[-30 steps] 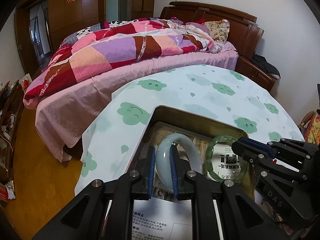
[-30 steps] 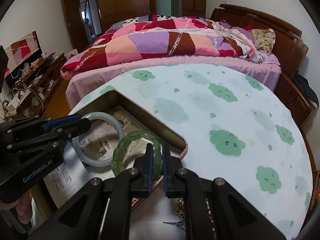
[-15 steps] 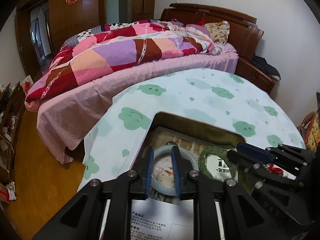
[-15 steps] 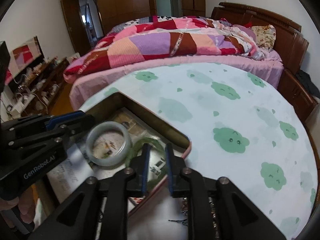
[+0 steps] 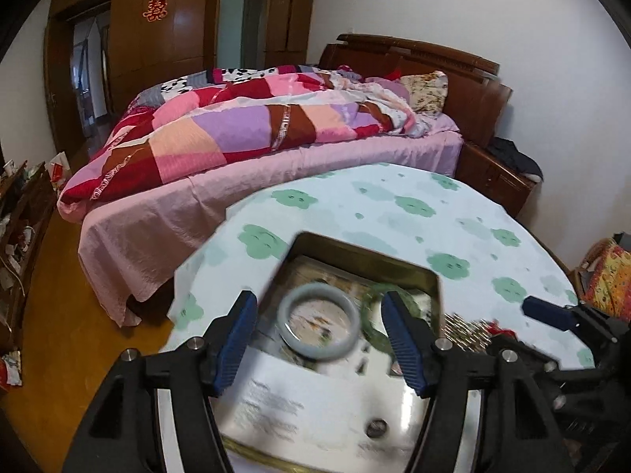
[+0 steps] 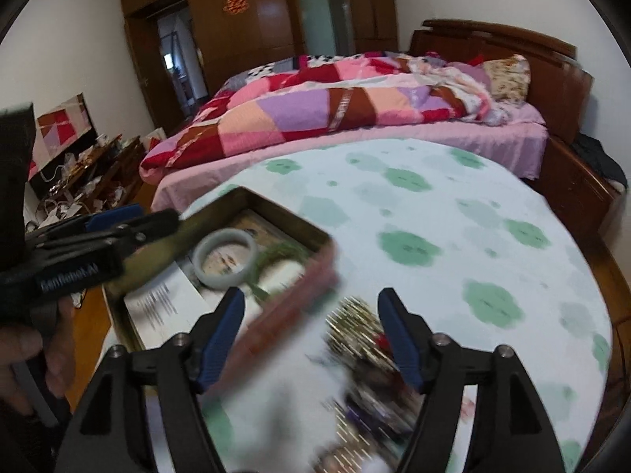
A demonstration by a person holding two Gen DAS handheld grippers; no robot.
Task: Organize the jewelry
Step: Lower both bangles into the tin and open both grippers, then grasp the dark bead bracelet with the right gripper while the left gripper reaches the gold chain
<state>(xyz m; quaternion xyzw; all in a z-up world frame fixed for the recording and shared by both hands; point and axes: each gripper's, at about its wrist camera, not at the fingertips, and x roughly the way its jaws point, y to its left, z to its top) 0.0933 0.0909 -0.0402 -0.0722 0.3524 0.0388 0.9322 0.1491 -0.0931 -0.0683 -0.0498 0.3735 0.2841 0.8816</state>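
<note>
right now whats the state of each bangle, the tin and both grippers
pale grey-white jade bangle: flat in the tin, released
dark green carved bangle: flat in the tin beside it, released
gold metal tin: lid off
left gripper: jaws opening, nothing gripped
right gripper: jaws opening, nothing gripped

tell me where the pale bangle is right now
The pale bangle lies flat inside the open tin box, on the papers, with the green bangle just to its right in the left wrist view. Neither gripper holds it.
</note>
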